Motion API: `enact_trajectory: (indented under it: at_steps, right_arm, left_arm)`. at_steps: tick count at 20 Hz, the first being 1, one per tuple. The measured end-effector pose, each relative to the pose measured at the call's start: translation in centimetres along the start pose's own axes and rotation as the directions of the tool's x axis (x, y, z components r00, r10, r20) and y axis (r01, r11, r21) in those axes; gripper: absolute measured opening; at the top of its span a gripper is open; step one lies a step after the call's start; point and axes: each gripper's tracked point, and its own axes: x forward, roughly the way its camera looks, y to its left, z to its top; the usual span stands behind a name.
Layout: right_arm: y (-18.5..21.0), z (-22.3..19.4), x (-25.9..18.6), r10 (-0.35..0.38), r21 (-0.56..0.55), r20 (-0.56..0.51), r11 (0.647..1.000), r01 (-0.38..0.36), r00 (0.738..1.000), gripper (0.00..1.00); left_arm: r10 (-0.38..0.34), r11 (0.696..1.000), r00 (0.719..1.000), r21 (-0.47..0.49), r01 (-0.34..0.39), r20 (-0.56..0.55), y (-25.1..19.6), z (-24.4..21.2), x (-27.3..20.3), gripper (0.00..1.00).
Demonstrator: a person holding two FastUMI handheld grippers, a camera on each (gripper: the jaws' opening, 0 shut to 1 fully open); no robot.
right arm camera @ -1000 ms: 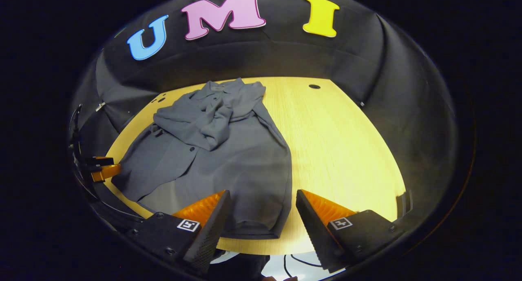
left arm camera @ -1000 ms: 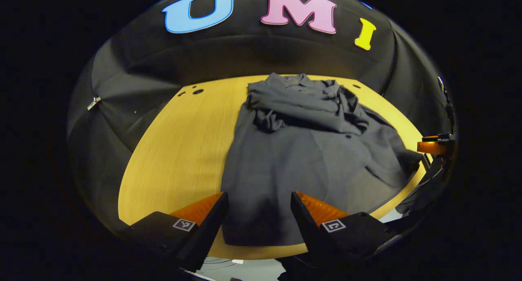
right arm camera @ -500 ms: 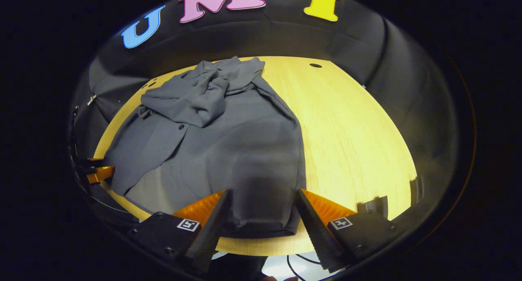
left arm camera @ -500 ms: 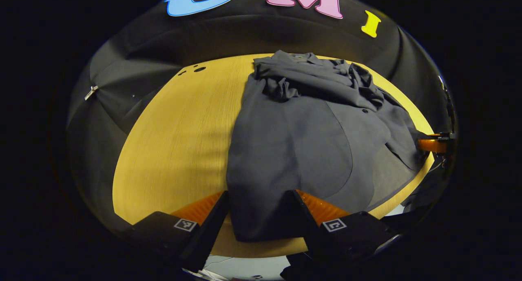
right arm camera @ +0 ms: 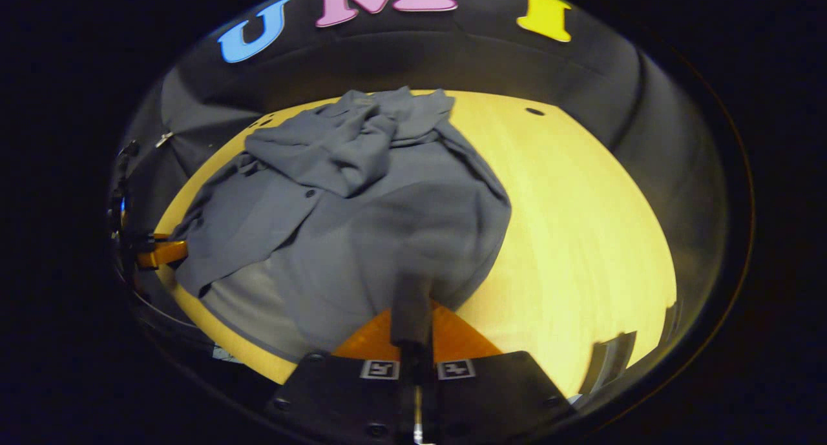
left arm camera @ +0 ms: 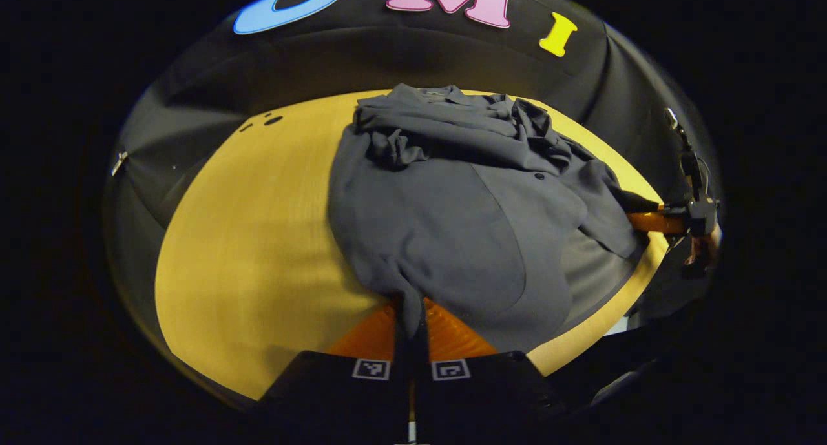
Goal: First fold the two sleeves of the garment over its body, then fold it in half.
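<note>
The shirt (left arm camera: 452,219) lies spread on the wooden surface (left arm camera: 245,238), its two sleeves (right arm camera: 336,154) already bunched across the chest at the far end from both tools. The left hand-held gripper (left arm camera: 411,322) is closed on the near hem, with a pinch of cloth rising straight out from between its fingers. The right hand-held gripper (right arm camera: 411,322) is likewise clamped on the hem at the other bottom corner, the fabric gathered to a narrow peak just ahead of it.

The likely next step is folding the shirt in half, and it could go wrong in a few ways. Each grip seems to hold only a small tuck, so a quick lift might pull the cloth free. If the two corners rise unevenly, the fold would land skewed. The loose sleeves may also slide off the body as the hem travels over them.

Count: one shirt, two sleeves, two hand-held grippers, one surface.
</note>
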Motion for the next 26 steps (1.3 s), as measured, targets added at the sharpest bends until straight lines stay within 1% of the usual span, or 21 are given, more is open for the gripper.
enact_trajectory:
  at_steps: [1, 2, 3, 5, 8, 11, 13, 16, 17, 18, 19, 21, 26]
  right_arm:
    - [0.0, 0.2, -0.1, 0.001, 0.002, -0.001, 1.000, -0.001, 1.000, 0.06]
    - [0.1, -0.2, -0.1, 0.004, 0.017, -0.015, 1.000, -0.003, 1.000, 0.06]
    - [0.1, -0.4, -0.7, 0.008, 0.030, -0.019, 1.000, -0.008, 1.000, 0.06]
    - [0.2, -1.2, -2.3, 0.034, 0.043, -0.022, 0.999, -0.033, 0.999, 0.06]
    - [0.3, -2.5, -4.7, 0.066, 0.064, -0.034, 0.996, -0.064, 0.997, 0.05]
    - [0.2, -4.2, -6.9, 0.087, 0.079, -0.062, 0.993, -0.082, 0.994, 0.06]
    - [0.4, -3.7, -8.5, 0.106, 0.113, -0.048, 0.988, -0.100, 0.993, 0.05]
    - [1.1, -1.1, -10.5, 0.135, 0.154, 0.040, 0.978, -0.140, 0.990, 0.05]
    - [0.8, 0.4, -11.0, 0.126, 0.164, 0.073, 0.977, -0.136, 0.989, 0.00]
    - [0.5, 2.0, -11.4, 0.118, 0.169, 0.109, 0.976, -0.135, 0.987, 0.05]
    - [0.3, 4.2, -11.8, 0.112, 0.174, 0.159, 0.975, -0.139, 0.981, 0.05]
    - [0.0, 8.3, -12.6, 0.105, 0.182, 0.249, 0.971, -0.153, 0.963, 0.05]
    - [0.0, 16.4, -13.4, 0.106, 0.171, 0.403, 0.967, -0.189, 0.909, 0.05]
  left_arm:
    - [-0.013, 0.998, 1.000, -0.056, 0.011, -0.028, -0.1, 0.1, -0.2, 0.08]
    - [-0.041, 0.994, 0.998, -0.104, 0.035, -0.054, -0.3, 0.0, -0.2, 0.06]
    - [-0.045, 0.991, 0.997, -0.130, 0.036, -0.067, -0.2, -0.2, -0.6, 0.06]
    - [-0.029, 0.994, 0.997, -0.108, 0.020, -0.075, 0.6, -1.4, -2.2, 0.06]
    - [-0.084, 0.988, 0.991, -0.141, 0.069, -0.103, -0.5, -2.9, -4.4, 0.05]
    - [-0.099, 0.984, 0.983, -0.165, 0.073, -0.153, -1.0, -6.2, -6.5, 0.06]
    - [-0.106, 0.977, 0.984, -0.201, 0.076, -0.144, -1.0, -5.9, -7.9, 0.05]
    - [-0.104, 0.962, 0.993, -0.259, 0.085, -0.060, -0.9, -2.4, -9.6, 0.06]
    - [-0.095, 0.963, 0.995, -0.255, 0.084, -0.030, -0.7, -0.9, -10.1, 0.06]
    - [-0.085, 0.967, 0.996, -0.241, 0.083, 0.003, -0.4, 0.8, -10.5, 0.05]
    - [-0.078, 0.969, 0.996, -0.231, 0.085, 0.037, -0.1, 2.6, -10.9, 0.05]
    - [-0.077, 0.965, 0.992, -0.241, 0.100, 0.104, 0.2, 6.5, -11.2, 0.06]
    - [-0.086, 0.949, 0.964, -0.275, 0.156, 0.250, 0.6, 15.1, -11.6, 0.05]
